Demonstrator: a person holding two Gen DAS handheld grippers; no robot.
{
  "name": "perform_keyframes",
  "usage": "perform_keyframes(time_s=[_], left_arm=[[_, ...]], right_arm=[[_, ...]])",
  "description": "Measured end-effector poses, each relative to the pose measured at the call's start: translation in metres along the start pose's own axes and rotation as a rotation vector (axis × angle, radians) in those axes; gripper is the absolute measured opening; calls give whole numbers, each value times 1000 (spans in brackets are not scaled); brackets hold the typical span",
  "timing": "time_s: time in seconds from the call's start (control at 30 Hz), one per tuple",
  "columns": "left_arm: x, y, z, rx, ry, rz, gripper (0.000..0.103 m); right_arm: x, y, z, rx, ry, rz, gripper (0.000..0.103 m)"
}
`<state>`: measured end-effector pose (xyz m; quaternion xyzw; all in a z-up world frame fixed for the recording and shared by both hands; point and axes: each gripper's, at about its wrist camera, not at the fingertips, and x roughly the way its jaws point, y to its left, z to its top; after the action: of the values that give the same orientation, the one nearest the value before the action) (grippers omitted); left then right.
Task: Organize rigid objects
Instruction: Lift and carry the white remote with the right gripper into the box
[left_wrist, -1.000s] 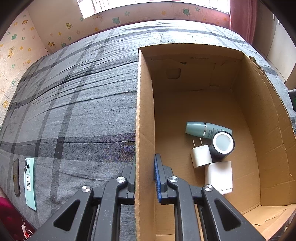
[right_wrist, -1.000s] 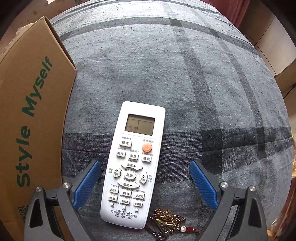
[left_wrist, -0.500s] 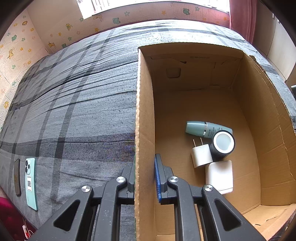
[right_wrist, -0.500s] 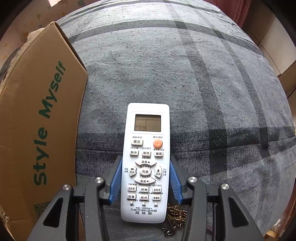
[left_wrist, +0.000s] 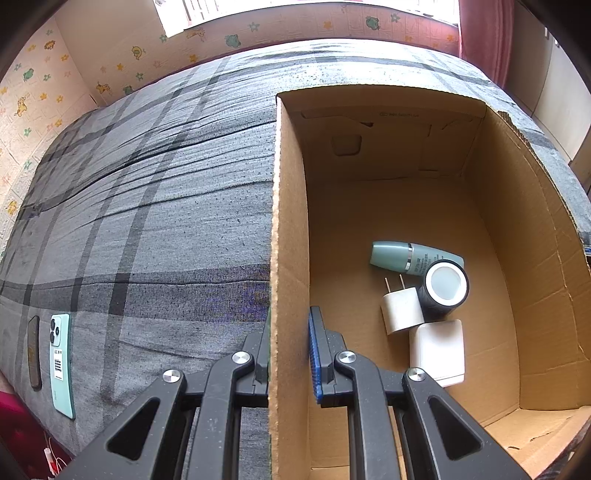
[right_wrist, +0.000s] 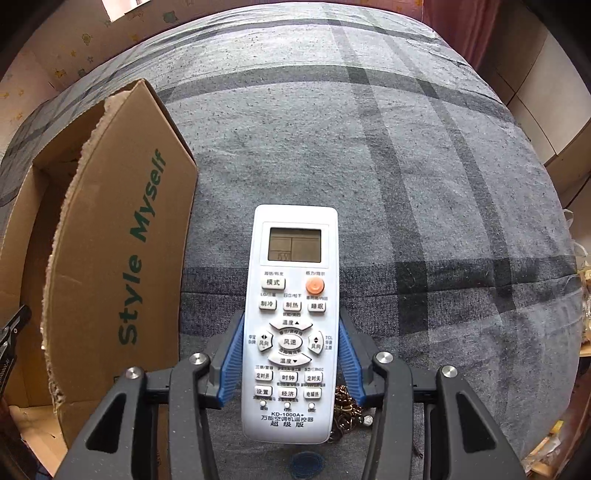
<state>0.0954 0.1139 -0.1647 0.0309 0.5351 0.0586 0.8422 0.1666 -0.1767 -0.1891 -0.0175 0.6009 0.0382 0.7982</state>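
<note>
right gripper (right_wrist: 291, 356): clamped remote (right_wrist: 291, 321) | left gripper (left_wrist: 290, 354): pinched box (left_wrist: 288, 236) wall | bed (right_wrist: 406, 166): plaid cover

box (left_wrist: 288, 221) on bed (left_wrist: 147, 221) | chargers (left_wrist: 400, 310), bottles (left_wrist: 391, 254) in box | remote (right_wrist: 291, 317) right of box

White remote (right_wrist: 291, 321) with an orange button, grey plaid bedspread (right_wrist: 406, 184), brown cardboard box (left_wrist: 517, 258) lettered green
</note>
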Motion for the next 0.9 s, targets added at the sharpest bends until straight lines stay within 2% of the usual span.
perform_keyframes(time_s=[0.43, 0.9], left_arm=[[1, 1, 1, -2, 4, -3, 15], [1, 2, 1, -4, 5, -5, 15]], right_arm=[[-57, 13, 8, -38, -67, -1, 50], [-116, 45, 21, -115, -155, 5, 50]])
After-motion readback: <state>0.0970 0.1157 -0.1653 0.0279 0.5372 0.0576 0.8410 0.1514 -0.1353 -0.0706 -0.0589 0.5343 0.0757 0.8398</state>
